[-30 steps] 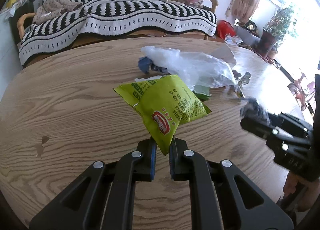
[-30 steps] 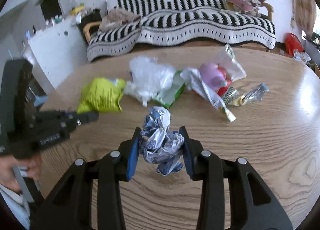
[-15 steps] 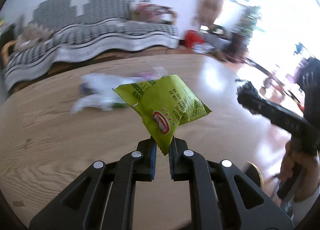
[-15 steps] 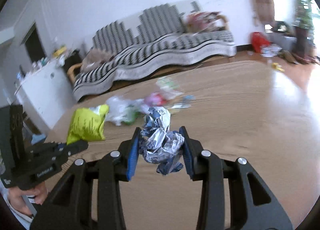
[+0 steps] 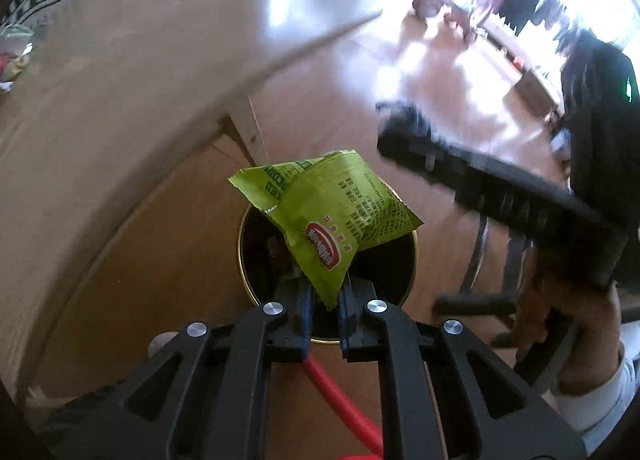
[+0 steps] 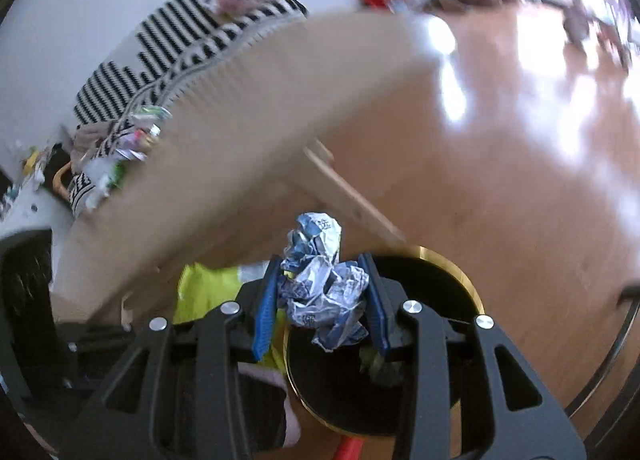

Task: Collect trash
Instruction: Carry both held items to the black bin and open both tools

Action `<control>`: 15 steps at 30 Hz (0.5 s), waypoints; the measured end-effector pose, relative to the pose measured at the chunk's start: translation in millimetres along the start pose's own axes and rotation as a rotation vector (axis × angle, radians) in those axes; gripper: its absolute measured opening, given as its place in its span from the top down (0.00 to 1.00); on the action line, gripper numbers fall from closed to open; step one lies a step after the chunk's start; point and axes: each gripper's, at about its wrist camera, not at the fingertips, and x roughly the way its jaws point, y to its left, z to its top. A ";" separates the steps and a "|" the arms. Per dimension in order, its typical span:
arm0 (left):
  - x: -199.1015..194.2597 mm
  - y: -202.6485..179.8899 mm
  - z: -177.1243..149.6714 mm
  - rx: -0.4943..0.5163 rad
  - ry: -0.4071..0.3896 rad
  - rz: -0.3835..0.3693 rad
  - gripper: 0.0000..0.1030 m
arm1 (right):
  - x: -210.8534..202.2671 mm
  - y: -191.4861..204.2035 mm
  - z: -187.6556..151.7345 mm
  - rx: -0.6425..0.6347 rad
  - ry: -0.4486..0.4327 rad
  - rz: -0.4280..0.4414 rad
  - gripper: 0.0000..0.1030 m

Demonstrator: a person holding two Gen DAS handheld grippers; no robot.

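Left wrist view: left tool (image 5: 325, 302) clamps the green packet (image 5: 334, 216) directly above the bin (image 5: 247, 228), right tool (image 6: 323, 302) clenching crumpled foil (image 6: 322, 288) over its rim.

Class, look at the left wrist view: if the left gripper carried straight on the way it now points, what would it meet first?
Most likely the open mouth of the black bin on the floor. The left gripper, shut on the green snack packet, points down into it; nothing shows between, though the depth is hard to judge.
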 end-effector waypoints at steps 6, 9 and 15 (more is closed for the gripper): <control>23.0 -8.1 -0.3 0.010 0.061 -0.005 0.91 | 12.3 -30.8 -12.2 0.083 0.016 0.000 0.63; 31.8 -7.1 4.2 0.015 0.081 -0.037 0.91 | 14.3 -39.3 -12.2 0.110 0.029 -0.005 0.60; 39.0 -2.0 -2.9 -0.018 0.116 -0.011 0.06 | 5.7 -47.7 -2.1 0.178 0.025 -0.018 0.07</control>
